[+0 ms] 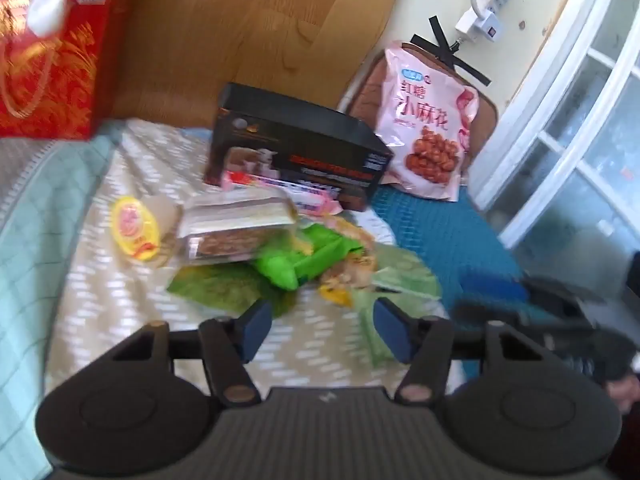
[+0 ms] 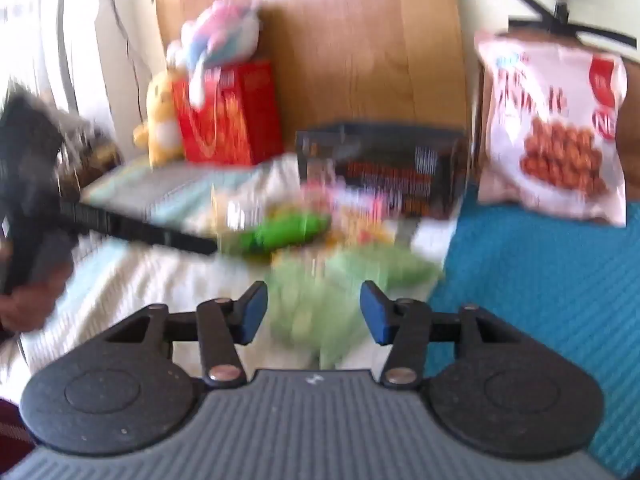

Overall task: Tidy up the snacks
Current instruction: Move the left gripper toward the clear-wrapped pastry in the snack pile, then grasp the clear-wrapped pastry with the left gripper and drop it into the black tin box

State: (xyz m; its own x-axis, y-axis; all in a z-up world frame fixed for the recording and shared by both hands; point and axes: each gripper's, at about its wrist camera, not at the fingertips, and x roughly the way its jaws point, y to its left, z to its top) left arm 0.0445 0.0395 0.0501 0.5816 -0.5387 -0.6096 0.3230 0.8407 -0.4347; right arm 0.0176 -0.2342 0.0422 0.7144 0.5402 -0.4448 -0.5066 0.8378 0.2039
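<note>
A pile of snacks lies on a bed: a bright green packet (image 1: 298,254), darker green packets (image 1: 224,288), a clear-wrapped sandwich pack (image 1: 236,226), a yellow-lidded cup (image 1: 134,228) and a pink pack (image 1: 280,186). Behind them stands a black box (image 1: 300,148), and a pink snack bag (image 1: 430,120) leans upright at the back. My left gripper (image 1: 322,330) is open and empty just short of the pile. In the blurred right wrist view, my right gripper (image 2: 314,312) is open over a pale green packet (image 2: 320,312). The black box (image 2: 380,168) and pink bag (image 2: 556,132) show beyond.
A red gift box (image 1: 52,64) stands at the back left, with plush toys (image 2: 160,120) beside it. A wooden headboard (image 1: 248,28) and a wall with a power strip (image 1: 486,0) are behind. A blue blanket (image 2: 540,280) lies to the right. The left gripper's body (image 2: 32,184) crosses the right wrist view.
</note>
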